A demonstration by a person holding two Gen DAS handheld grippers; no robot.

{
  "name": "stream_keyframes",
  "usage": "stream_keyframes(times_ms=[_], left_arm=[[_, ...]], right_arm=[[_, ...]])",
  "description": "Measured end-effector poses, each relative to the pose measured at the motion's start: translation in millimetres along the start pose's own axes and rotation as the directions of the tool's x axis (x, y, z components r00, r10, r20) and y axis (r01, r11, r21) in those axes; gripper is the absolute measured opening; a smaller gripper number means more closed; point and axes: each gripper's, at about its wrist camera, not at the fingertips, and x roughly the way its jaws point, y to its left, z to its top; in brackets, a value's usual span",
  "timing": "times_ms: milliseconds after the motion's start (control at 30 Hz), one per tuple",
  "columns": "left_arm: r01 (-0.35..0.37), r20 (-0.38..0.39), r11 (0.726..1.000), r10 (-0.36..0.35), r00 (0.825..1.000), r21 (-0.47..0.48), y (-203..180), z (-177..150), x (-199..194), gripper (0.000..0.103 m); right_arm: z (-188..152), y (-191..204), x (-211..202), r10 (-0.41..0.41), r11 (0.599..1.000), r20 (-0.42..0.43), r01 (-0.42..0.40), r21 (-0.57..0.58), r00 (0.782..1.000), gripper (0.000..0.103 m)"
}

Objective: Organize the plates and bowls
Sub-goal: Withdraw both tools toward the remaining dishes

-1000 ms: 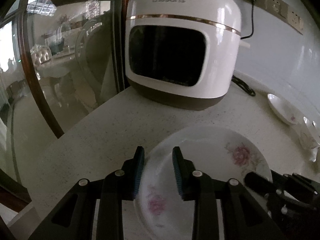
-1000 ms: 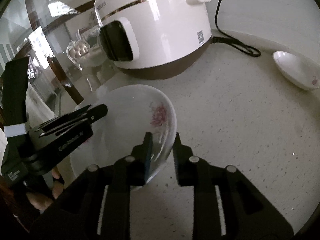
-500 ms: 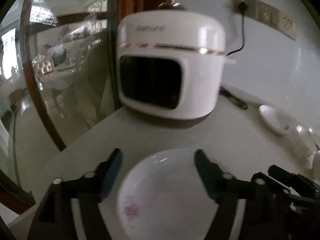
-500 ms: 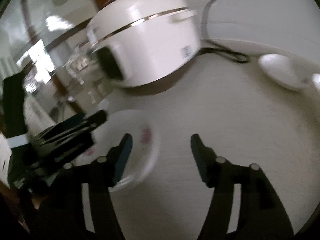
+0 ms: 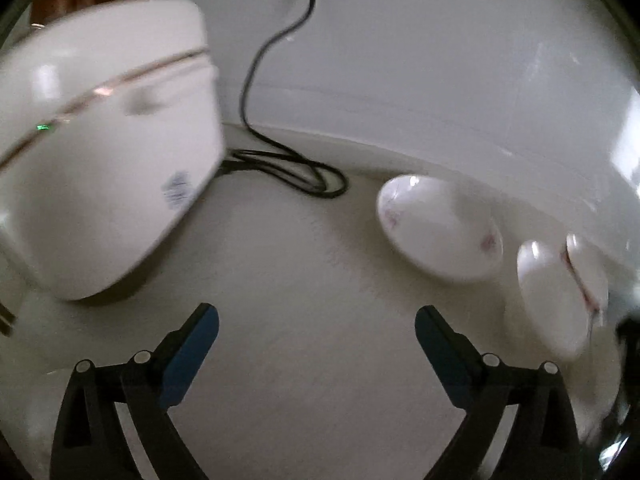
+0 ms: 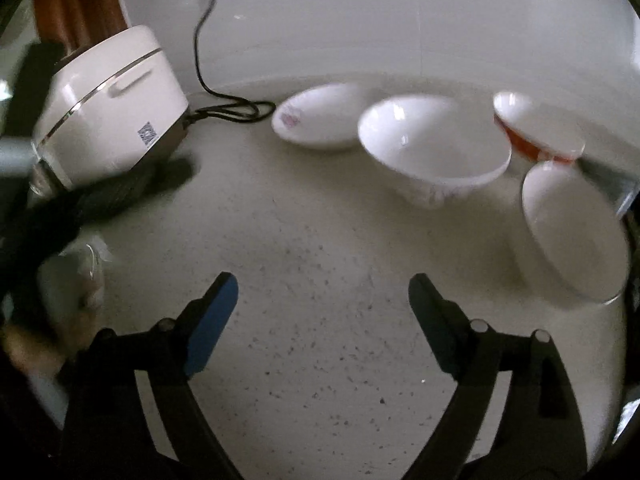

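Our left gripper (image 5: 316, 332) and right gripper (image 6: 322, 300) are both opening wide, nothing between them. The shallow white floral china plate (image 6: 316, 116) lies far across the speckled counter (image 6: 320, 248), left of the white china bowl (image 6: 434, 144); glazed, slippery and brittle, so we'd pinch its rim.
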Motion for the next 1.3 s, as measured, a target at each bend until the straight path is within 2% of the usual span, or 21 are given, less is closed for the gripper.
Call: stream_keyframes(times_ms=[67,167,267,500,600,667,733,867,1100,1300], left_arm=[[-0.033,0.005,0.999,0.033,0.999,-0.009,-16,9,23,0.1],[-0.13,0.009,0.991,0.13,0.991,0.02,-35,26,63,0.1],[-0.156,-0.011,0.987,0.157,0.988,0.019,-43,33,90,0.1],[-0.21,-0.002,0.973,0.211,0.977,0.094,-56,32,100,0.103],[-0.189,-0.002,0.967,0.192,0.981,0.17,-60,22,92,0.103],[-0.199,-0.002,0.957,0.204,0.979,0.21,-60,13,80,0.103],[-0.187,-0.024,0.96,0.196,0.98,0.209,-56,5,71,0.103],[-0.115,-0.052,0.977,0.126,0.991,0.181,-34,-25,44,0.103],[-0.015,-0.065,0.986,0.026,0.998,0.167,-5,-66,7,0.103],[0.08,-0.095,0.974,-0.06,0.994,0.213,-7,-93,-19,0.103]], right_arm=[[0,-6,8,0.018,0.999,-0.03,-0.017,0.033,0.999,0.089],[-2,-13,19,0.009,0.998,-0.063,-0.005,0.059,0.998,0.089],[0,-18,18,-0.018,0.997,-0.053,0.022,0.074,0.998,0.09],[2,-25,13,0.008,0.991,-0.045,-0.002,0.132,0.999,0.09],[4,-25,13,0.008,0.991,-0.042,-0.002,0.134,0.999,0.09],[2,-26,10,0.009,0.991,-0.044,-0.003,0.131,0.999,0.091],[1,-30,9,0.011,0.993,-0.041,-0.006,0.122,0.999,0.091],[0,-35,2,0.011,0.993,-0.031,-0.007,0.118,0.999,0.091],[0,-47,-15,0.03,0.983,0.046,-0.038,0.182,0.998,0.091],[0,-45,-11,0.032,0.984,0.051,-0.04,0.176,0.998,0.091]])
